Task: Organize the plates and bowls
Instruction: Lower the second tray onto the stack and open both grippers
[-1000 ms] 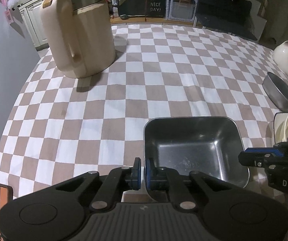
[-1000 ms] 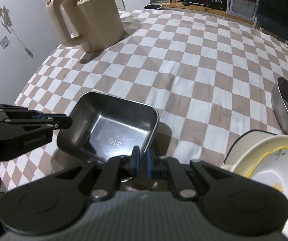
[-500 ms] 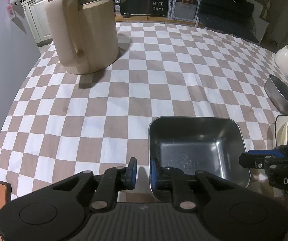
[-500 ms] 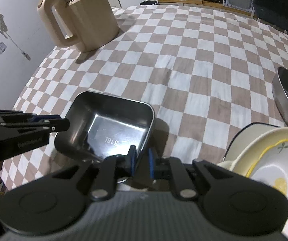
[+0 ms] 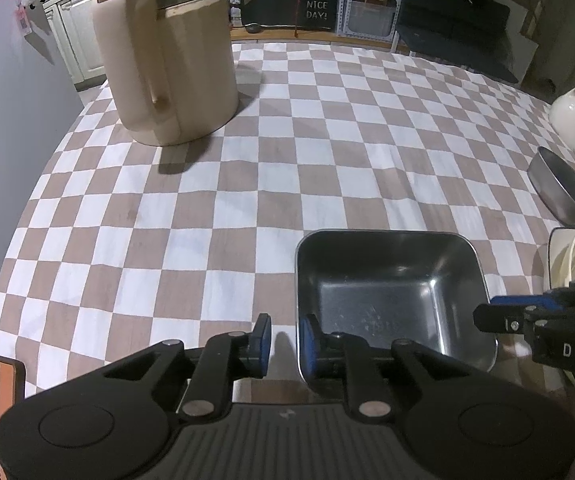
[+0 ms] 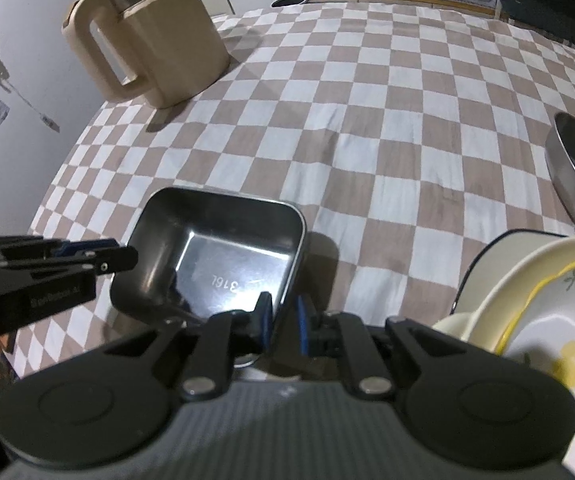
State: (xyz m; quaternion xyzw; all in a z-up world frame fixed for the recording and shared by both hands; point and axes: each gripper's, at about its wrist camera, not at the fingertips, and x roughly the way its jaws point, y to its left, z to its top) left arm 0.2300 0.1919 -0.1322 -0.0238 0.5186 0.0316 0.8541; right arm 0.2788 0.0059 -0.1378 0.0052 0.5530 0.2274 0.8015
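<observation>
Two black grippers flank one square stainless-steel tray (image 5: 387, 292) with rounded corners and a dull, mirror-smooth floor stamped "316L"; it sits on the brown-and-white checked tablecloth (image 5: 247, 168), at the near edge of the table. The left gripper (image 5: 283, 340) points steeply down at the tray's left wall; its blue-padded fingers (image 5: 264, 336) stand a narrow gap apart, one inside the wall and one outside, with daylight at the rim, so nothing is clamped. The right gripper (image 6: 283, 320) tilts down likewise at the opposite wall; its jaws are slightly parted astride the rim, and no pad visibly presses on it. To the right of the tray a glossy cream bowl with a yellow rim and small leaf print (image 6: 547, 312) nests in a pale dish edged in dark blue (image 6: 483, 264); beyond them lies a round brushed-steel bowl (image 5: 559, 188). A matte beige kettle with a steel collar (image 5: 171, 64) stands upright, well apart, at the far left.
</observation>
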